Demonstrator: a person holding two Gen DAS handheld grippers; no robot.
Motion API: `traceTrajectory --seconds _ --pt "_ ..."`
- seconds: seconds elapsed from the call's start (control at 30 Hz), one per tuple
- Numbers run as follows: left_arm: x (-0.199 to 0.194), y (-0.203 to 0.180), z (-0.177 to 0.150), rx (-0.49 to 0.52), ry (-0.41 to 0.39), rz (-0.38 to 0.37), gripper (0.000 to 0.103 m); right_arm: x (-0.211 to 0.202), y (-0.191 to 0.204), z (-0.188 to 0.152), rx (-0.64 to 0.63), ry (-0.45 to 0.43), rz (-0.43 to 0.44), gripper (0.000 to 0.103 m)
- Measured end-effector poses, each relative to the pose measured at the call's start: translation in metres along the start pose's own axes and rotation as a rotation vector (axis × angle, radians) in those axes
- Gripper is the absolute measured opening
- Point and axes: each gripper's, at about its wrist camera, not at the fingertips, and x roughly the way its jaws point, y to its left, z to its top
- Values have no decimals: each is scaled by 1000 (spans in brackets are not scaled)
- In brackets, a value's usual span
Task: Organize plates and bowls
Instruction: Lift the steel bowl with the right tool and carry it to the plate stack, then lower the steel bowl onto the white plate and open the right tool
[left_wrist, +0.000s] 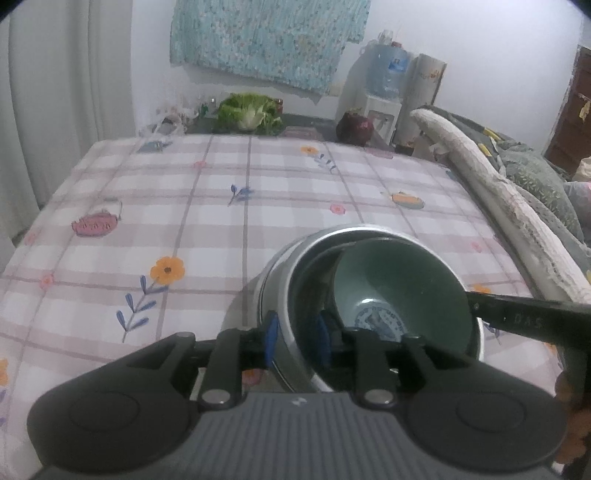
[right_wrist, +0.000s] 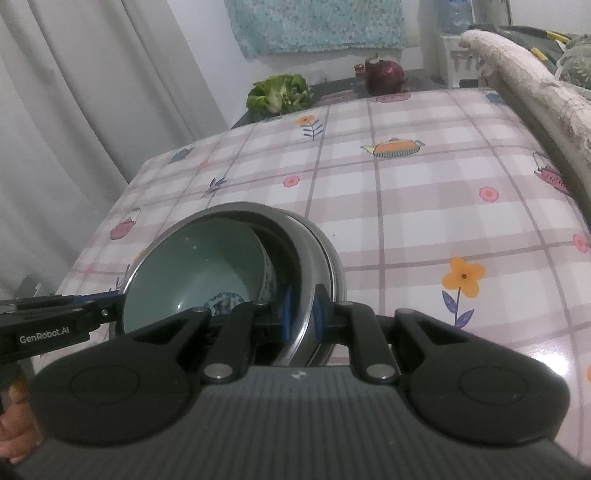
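Sitting tilted inside the steel bowl near the worktop front edge, the green bowl is nesting; both bowls look gathered. The left gripper and the right gripper are each pinching the steel rim, nearly closed.

In the right wrist view, white lettering reading "GenRobot.AI" stands on the black side of the left gripper, which reaches in from the left edge toward the bowls. In the left wrist view, faint raised letters on the black arm of the right gripper look like "DAS", though they are too dim to read with confidence. A small pale logo mark sits at the centre of each gripper's grey ribbed housing, without legible letters. The label on the water bottle in the background is too blurred to read.
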Motion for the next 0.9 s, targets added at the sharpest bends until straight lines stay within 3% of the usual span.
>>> traceTrajectory --seconds 0.07,0.17,0.27,0.47,0.6,0.9 --pt "-5 -4 1 23 -14 27 35 -4 2 2 -12 -9 -12 16" --pt "-11 -6 3 37 -21 62 47 -9 2 6 -24 -22 -52 30" --pt "-22 -6 3 36 -42 43 60 -16 0 7 -18 -39 -72 45" --pt "-37 -14 4 59 -56 63 71 -34 0 4 -19 -71 -71 64" --pt "-48 -13 5 32 -51 32 84 -50 8 0 -45 -96 -79 77" --pt "-70 -11 3 16 -48 50 95 -89 34 -16 -120 -122 -46 102"
